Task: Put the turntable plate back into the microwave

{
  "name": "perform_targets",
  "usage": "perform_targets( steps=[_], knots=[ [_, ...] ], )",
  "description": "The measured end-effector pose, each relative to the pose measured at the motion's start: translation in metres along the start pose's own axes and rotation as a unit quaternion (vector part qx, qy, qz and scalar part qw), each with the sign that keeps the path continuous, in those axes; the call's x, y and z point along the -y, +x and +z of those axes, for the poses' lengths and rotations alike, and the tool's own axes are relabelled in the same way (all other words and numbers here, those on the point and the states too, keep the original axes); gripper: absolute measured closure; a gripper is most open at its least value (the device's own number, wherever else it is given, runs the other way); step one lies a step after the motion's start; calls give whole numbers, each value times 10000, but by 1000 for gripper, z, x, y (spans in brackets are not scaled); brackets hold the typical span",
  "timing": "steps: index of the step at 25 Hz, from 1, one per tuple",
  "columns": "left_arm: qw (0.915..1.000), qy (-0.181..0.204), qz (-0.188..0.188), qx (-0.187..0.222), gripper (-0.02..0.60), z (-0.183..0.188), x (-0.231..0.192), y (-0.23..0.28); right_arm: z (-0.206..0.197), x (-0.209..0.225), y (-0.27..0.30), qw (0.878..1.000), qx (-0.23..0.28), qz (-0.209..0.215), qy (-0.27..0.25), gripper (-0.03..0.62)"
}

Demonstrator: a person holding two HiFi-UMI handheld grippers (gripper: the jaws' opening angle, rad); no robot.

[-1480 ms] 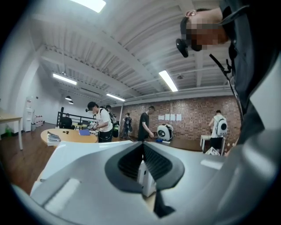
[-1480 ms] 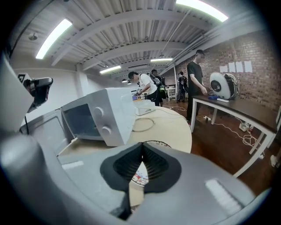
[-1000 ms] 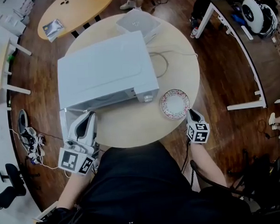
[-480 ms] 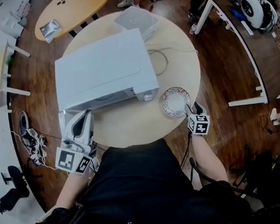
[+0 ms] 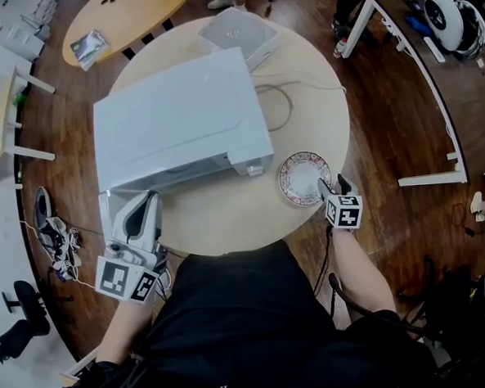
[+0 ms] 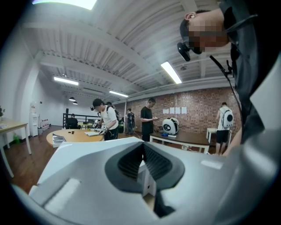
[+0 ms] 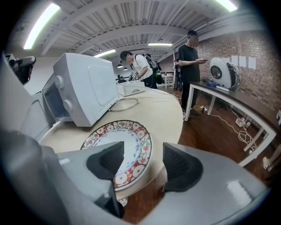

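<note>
The turntable plate (image 5: 303, 177), white with a red flowered rim, lies flat on the round table (image 5: 228, 223) near its right front edge, just right of the white microwave (image 5: 180, 119). My right gripper (image 5: 331, 188) is at the plate's near right rim. In the right gripper view its jaws (image 7: 142, 160) are opening, with the plate (image 7: 131, 140) rim in the gap and neither pad pressing on it. The microwave door (image 5: 106, 218) hangs open at the left. My left gripper (image 5: 154, 201) points at the oven's front beside the door, its pads meeting at the tips (image 6: 142, 147).
A white case (image 5: 237, 33) and a looped cable (image 5: 278, 105) lie behind the microwave. An oval wooden table (image 5: 125, 20) stands far left and a white desk (image 5: 407, 72) stands right. Shoes (image 5: 43, 218) lie on the floor. Several people stand in the room beyond.
My right gripper has moved forward from the table's edge up to the plate's rim. The left gripper has stayed where it was.
</note>
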State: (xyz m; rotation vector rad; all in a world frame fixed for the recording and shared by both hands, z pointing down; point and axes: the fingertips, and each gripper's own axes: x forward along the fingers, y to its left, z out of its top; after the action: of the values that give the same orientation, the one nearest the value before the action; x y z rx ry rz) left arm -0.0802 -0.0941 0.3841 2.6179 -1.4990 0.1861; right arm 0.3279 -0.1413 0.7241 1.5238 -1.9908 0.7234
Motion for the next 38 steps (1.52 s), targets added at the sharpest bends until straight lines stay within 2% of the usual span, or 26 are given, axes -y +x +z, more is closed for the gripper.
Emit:
perform_targets(
  steps=[21, 24, 29, 38],
  knots=[
    [9996, 115, 145, -227, 578, -3, 4, 0, -16, -11, 14, 9988, -263, 339, 241, 327],
    [9995, 70, 154, -272, 577, -4, 5, -2, -18, -11, 12, 9986, -335, 355, 201, 379],
    [9994, 95, 120, -296, 577, -5, 6, 5, -16, -5, 15, 9985, -334, 291, 329, 409],
    [9997, 27, 116, -213, 577, -1, -1, 0, -18, -4, 5, 9935, -163, 191, 1108, 497]
  ],
)
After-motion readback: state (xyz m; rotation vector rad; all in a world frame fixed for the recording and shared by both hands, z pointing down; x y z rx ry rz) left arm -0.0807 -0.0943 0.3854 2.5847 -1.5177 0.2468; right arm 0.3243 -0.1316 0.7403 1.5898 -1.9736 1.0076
